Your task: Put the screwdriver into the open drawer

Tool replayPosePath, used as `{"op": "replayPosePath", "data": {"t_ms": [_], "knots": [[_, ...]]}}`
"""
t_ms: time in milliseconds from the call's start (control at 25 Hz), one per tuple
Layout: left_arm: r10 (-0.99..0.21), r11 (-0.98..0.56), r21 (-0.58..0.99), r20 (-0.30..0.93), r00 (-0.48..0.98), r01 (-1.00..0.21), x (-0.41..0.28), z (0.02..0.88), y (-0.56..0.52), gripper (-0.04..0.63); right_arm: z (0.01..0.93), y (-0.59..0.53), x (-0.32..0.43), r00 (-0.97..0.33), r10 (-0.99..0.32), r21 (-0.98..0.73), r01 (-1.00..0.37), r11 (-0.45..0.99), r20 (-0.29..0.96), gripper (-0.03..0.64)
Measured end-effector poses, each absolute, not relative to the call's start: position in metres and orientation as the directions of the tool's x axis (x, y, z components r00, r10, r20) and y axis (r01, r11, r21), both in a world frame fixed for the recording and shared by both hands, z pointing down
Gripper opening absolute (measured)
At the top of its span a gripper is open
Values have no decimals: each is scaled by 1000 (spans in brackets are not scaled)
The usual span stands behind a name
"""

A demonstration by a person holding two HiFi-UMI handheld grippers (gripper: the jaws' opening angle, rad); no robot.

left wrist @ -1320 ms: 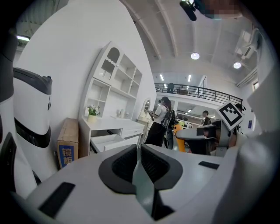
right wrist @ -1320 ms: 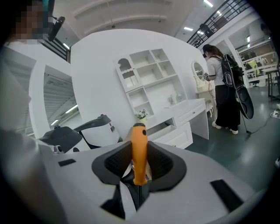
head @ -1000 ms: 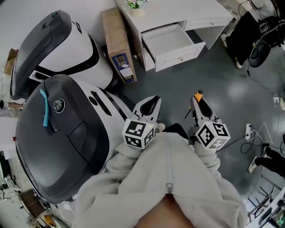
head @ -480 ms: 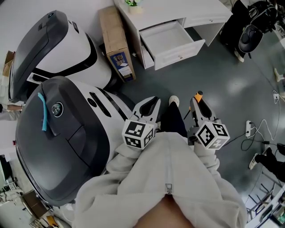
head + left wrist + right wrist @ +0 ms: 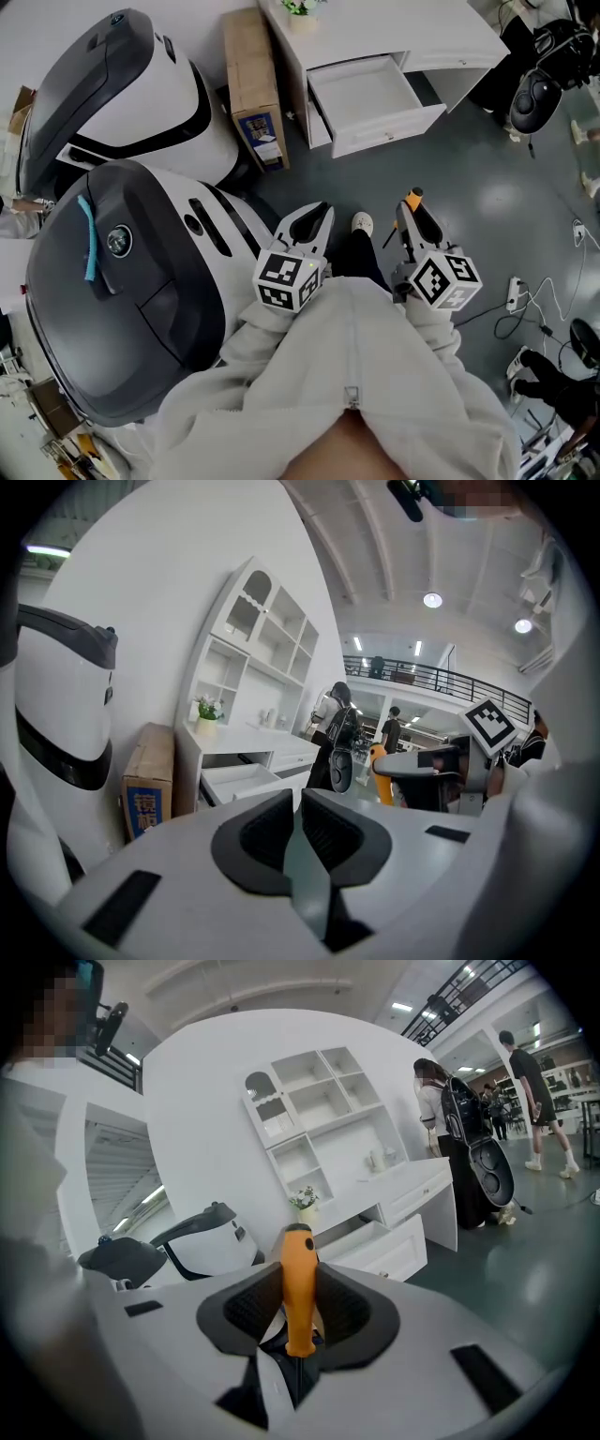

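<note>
My right gripper (image 5: pixel 413 212) is shut on the screwdriver (image 5: pixel 413 199), whose orange handle (image 5: pixel 299 1288) stands upright between the pads and sticks out past the tips. My left gripper (image 5: pixel 317 216) hovers beside it with its jaws together and nothing in them (image 5: pixel 298 829). Both point toward the white desk (image 5: pixel 450 33) ahead, well short of it. Its open drawer (image 5: pixel 367 94) is pulled out over the grey floor and looks empty; the drawer also shows in the left gripper view (image 5: pixel 239 782) and the right gripper view (image 5: pixel 375 1241).
Two large grey-and-white machine shells (image 5: pixel 122 281) (image 5: pixel 103 94) fill the left side. A cardboard box (image 5: pixel 253 84) leans by the desk. A small plant (image 5: pixel 300 7) sits on the desktop. A black bag (image 5: pixel 536 94) and cables with a power strip (image 5: pixel 514 292) lie to the right. People stand in the background (image 5: pixel 469 1147).
The person has stepped forward; a shoe now shows between the grippers. The desk and drawer sit slightly further right in view. Both grippers keep their posture, the screwdriver still held.
</note>
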State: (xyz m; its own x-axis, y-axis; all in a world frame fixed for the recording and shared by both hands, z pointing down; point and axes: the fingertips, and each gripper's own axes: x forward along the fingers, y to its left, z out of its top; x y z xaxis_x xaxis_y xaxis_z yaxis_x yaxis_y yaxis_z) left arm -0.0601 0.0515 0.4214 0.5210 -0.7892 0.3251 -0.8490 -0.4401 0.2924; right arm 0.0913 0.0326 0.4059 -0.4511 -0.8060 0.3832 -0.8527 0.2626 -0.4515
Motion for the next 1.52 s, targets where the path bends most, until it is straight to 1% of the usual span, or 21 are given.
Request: {"op": "replayPosePath", "data": {"t_ms": [400, 840, 1360, 1520], "knots": [[-804, -388, 291, 356, 476, -874, -54, 431, -5, 43, 416, -34, 98, -496, -769, -471, -833, 291, 402, 126], [-826, -353, 272, 360, 435, -895, -35, 430, -88, 43, 416, -124, 122, -524, -756, -484, -816, 315, 392, 126], [-864, -307, 255, 329, 381, -917, -11, 430, -158, 43, 412, -201, 154, -558, -753, -487, -794, 363, 348, 126], [-869, -310, 248, 317, 379, -918, 2, 429, -170, 43, 411, -215, 170, -555, -761, -496, -791, 359, 335, 126]]}}
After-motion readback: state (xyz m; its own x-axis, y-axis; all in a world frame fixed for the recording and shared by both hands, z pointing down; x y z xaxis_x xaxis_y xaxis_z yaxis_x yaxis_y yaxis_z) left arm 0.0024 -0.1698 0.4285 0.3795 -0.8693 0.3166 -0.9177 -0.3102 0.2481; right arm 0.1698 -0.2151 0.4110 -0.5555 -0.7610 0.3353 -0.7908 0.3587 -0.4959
